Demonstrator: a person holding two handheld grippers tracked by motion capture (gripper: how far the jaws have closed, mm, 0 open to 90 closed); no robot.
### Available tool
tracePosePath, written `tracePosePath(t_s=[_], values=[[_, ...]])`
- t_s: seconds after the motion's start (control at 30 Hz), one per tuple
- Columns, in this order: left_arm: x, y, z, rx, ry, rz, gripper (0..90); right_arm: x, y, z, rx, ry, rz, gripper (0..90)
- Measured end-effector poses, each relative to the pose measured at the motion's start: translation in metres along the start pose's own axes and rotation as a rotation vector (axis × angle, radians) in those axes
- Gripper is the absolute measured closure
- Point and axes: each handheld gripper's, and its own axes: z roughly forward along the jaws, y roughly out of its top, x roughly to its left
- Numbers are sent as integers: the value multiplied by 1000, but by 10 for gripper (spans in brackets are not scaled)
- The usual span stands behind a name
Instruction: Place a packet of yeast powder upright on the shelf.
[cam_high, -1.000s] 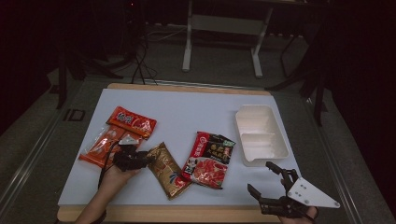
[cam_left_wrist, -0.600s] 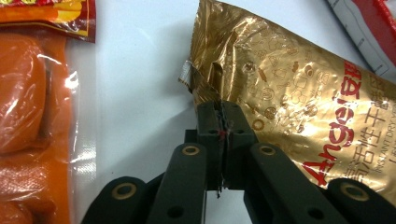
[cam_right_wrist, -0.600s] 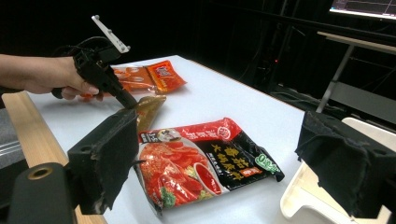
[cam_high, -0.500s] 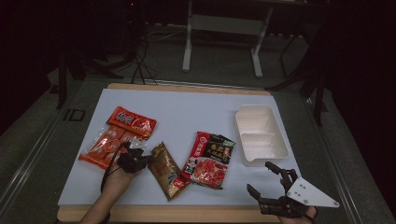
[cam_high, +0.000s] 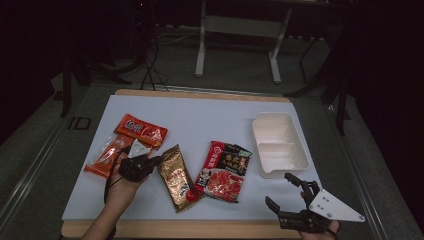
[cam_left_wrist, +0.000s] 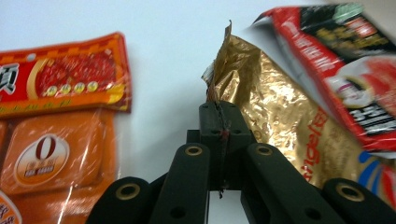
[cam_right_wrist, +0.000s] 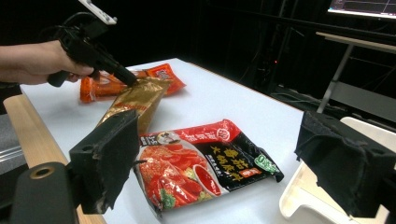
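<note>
Now my left tool (cam_high: 150, 163) is clamped shut on the top corner of the gold packet (cam_high: 177, 177); in the left gripper view the two jaws meet on the crumpled foil edge (cam_left_wrist: 219, 100), and that end of the packet is lifted off the desk (cam_high: 210, 112) while its lower end rests near the front edge. The jaws have just been closing, with the foil between them. My left hand (cam_high: 120, 187) comes in over the front edge, toward the front left corner.

Beside the packet, on its right and overlapping it a little, lies the red and black soup-base packet (cam_high: 223, 170), flat, about midway along the front half of the desk. To the left of my left tool sit two orange-red snack packets: one red packet (cam_high: 142, 131) farther back, and one clear orange packet (cam_high: 102, 159) nearer the left edge.

My right tool (cam_high: 287, 192) hangs at the front right corner with its jaws spread wide and nothing between them; the right gripper view shows both black pads (cam_right_wrist: 109, 158) well apart. A white divided tray (cam_high: 277, 142) stands along the right edge, just behind that tool.
</note>
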Motion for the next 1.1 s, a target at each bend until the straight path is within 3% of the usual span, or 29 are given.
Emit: tracePosePath(t_s=[0.3,0.4,0.53,0.67,0.7,0.8,0.93,1.1], values=[[-6,8,-14,-27,-29,10,900,-1,1,-1,-6,17,14,109],[-11,13,-25,-52,-58,17,900,-1,1,-1,-11,23,21,107],[-20,18,-34,-68,-76,48,900,0,1,0,-7,23,5,107],[-28,22,-43,-88,-102,76,900,1,1,2,-19,8,-46,109],[-30,24,-46,-96,-113,79,900,0,1,2,-25,24,-49,136],[-34,28,-51,-99,-146,84,900,-3,1,2,-29,48,-50,143],[-40,32,-55,-100,-152,113,900,-3,2,1,-39,51,-53,134],[-48,38,-64,-126,-187,151,900,-3,4,2,11,29,-10,123]])
